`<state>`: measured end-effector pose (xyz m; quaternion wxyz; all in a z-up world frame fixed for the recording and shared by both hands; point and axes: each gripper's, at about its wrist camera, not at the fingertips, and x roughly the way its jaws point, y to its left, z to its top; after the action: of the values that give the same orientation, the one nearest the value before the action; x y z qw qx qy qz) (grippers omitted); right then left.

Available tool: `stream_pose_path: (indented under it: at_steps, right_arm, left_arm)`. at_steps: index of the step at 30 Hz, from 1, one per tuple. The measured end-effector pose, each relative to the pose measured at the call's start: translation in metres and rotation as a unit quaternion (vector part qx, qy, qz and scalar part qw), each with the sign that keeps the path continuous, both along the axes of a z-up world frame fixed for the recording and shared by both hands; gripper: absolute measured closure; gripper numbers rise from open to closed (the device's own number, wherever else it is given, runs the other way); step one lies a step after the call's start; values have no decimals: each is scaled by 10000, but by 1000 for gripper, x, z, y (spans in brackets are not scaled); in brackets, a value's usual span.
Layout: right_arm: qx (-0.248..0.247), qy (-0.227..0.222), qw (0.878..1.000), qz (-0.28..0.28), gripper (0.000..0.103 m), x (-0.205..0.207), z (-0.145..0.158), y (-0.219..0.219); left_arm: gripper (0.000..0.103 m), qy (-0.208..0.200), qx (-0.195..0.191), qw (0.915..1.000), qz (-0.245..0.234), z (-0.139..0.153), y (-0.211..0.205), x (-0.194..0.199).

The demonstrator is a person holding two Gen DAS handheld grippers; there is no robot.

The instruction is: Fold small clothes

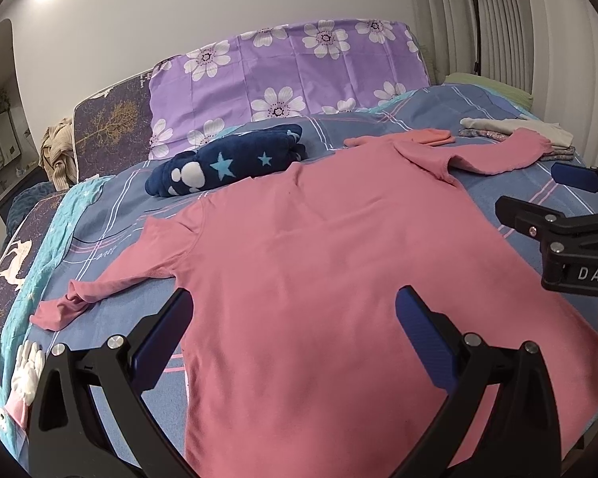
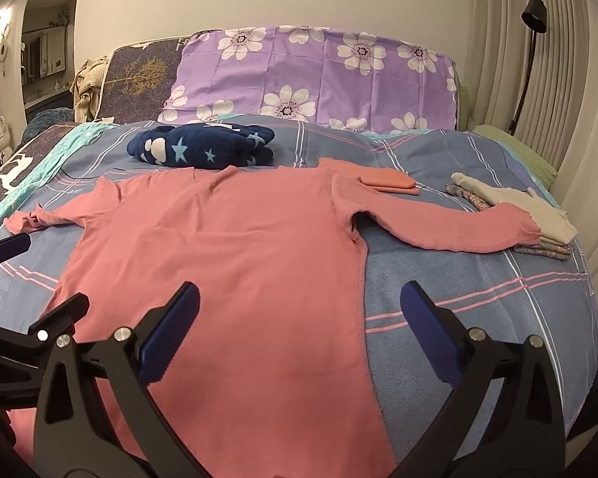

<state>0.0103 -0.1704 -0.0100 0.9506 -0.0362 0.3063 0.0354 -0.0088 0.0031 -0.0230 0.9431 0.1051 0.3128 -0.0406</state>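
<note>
- Pink long-sleeved shirt lies spread flat on the bed, with both sleeves stretched out to the sides.
- Left gripper hangs over the lower part of the shirt with its jaws wide apart, and it holds nothing. Its left finger is over the shirt's left edge, where the bedcover begins, and its right finger is over the pink cloth.
- Right gripper is also wide open and empty. Its left finger is above the shirt body, its right finger is above the bare bedcover just beside the shirt's right side seam.
- In the left wrist view the right gripper shows at the right edge, near the shirt's right side. In the right wrist view a part of the left gripper shows at the left edge.
- Blue checked bedcover with pink and white lines lies under the shirt.
- The right sleeve ends on a small stack of folded clothes, beige on top and flowered below.
- A small folded pink piece lies just beside the shirt's right shoulder.
- A dark blue bundle with stars lies behind the collar, touching or almost touching it.
- A purple pillow with white flowers stands against the wall behind.
- A black lamp is at the right, in front of pale curtains.
</note>
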Motion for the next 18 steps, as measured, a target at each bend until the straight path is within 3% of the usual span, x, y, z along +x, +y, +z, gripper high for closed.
stream_pose_path:
  at_steps: [9, 18]
  right_arm:
    - [29, 23, 10000, 68, 2, 1, 0, 3]
    - [50, -11, 9999, 91, 2, 1, 1, 5]
  left_arm:
    - [1, -290, 80, 9995, -36, 1, 0, -5]
    - [1, -118, -173, 9998, 36, -1, 8, -2]
